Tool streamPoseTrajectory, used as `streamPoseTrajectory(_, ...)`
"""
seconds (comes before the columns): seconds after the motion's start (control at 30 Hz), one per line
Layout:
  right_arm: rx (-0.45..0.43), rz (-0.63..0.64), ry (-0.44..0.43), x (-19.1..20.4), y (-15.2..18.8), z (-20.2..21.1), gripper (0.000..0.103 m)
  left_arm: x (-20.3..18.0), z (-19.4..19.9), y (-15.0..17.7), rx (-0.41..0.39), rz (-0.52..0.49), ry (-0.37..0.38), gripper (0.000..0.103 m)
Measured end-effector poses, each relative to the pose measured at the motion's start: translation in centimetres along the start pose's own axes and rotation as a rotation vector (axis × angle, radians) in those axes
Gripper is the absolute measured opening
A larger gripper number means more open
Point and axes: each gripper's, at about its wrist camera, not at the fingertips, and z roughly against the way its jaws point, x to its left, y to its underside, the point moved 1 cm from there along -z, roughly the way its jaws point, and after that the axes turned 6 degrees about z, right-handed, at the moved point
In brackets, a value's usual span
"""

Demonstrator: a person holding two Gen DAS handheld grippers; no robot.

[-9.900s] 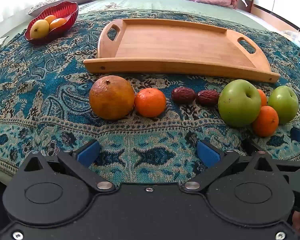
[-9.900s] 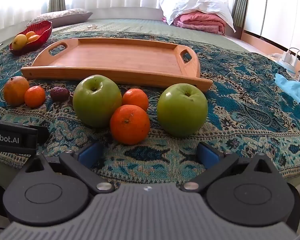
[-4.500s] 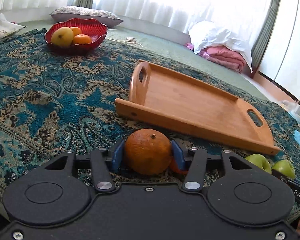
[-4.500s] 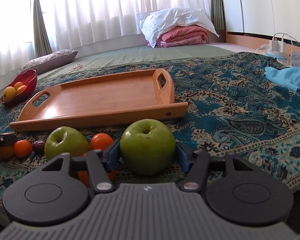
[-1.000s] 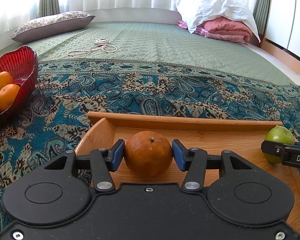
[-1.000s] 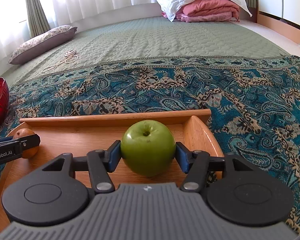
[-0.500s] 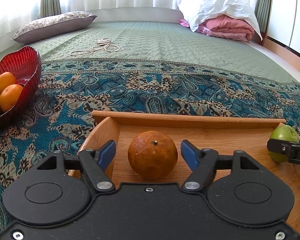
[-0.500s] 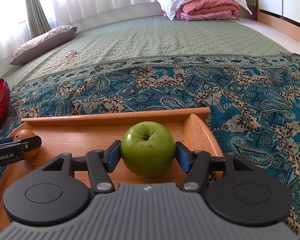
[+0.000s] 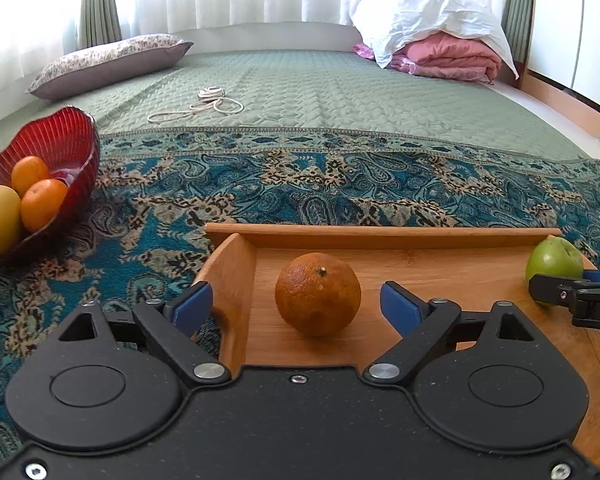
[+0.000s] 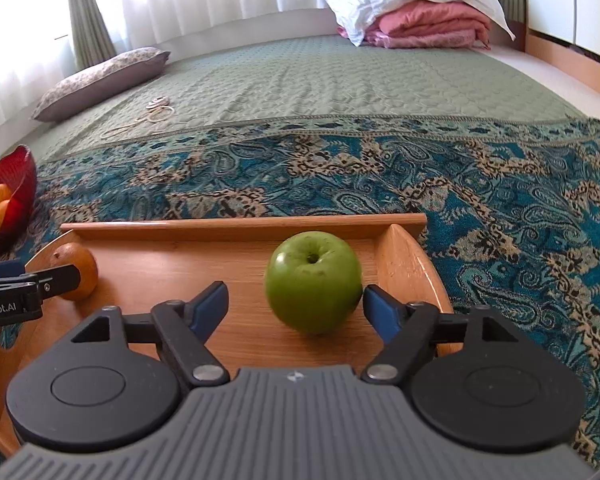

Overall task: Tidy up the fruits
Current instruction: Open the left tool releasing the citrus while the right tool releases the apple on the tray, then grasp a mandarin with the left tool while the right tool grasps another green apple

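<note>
The orange (image 9: 318, 294) sits on the tray (image 9: 380, 236) floor at its left end, straight ahead of the left hand-held gripper (image 9: 296, 306) and centred between its blue pads (image 9: 396, 304), which stand wide with clear gaps on both sides. The left pad hangs outside the tray's curved end wall, the right pad over the tray floor. The apple (image 10: 313, 280) rests near the tray's right end, dead ahead of the right hand-held gripper (image 10: 294, 308); that one is spread too, though the right pad looks just beside the apple's skin, perhaps touching, and the left pad is well clear.

Both fruits are round, so neither has a long axis to line up with. Each hand-held gripper is the nearer one to its own fruit, and the two fruits lie well apart at opposite ends. My reading is that both are set down and the next move is a straight pull back toward the near side, keeping the pads from nudging a fruit that could roll.

The tray's near rim and handles are hidden under the black bodies. No other loose fruit is in view; only the red bowl (image 9: 60, 148) with its fruit shows at the left edge. The apple is slightly blurred
</note>
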Motion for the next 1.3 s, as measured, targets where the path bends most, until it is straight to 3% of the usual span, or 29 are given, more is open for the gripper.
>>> streamPoseTrajectory(0.53,-0.110,0.113,-0.049,2.4,2.9,7.4,0.091,0.5,8.6,3.2,-0.082,-0.018,0.100,0.101)
streamPoseTrajectory(0.77,-0.145,0.096,-0.064,2.4,5.4,10.3,0.091,0.2,11.8,5.6,-0.116,-0.041,0.107,0.101)
streamPoseTrajectory(1.3,-0.230,0.193,-0.054,4.8,10.8,14.9,0.095,-0.1,16.7,11.7,-0.164,-0.051,0.119,0.103)
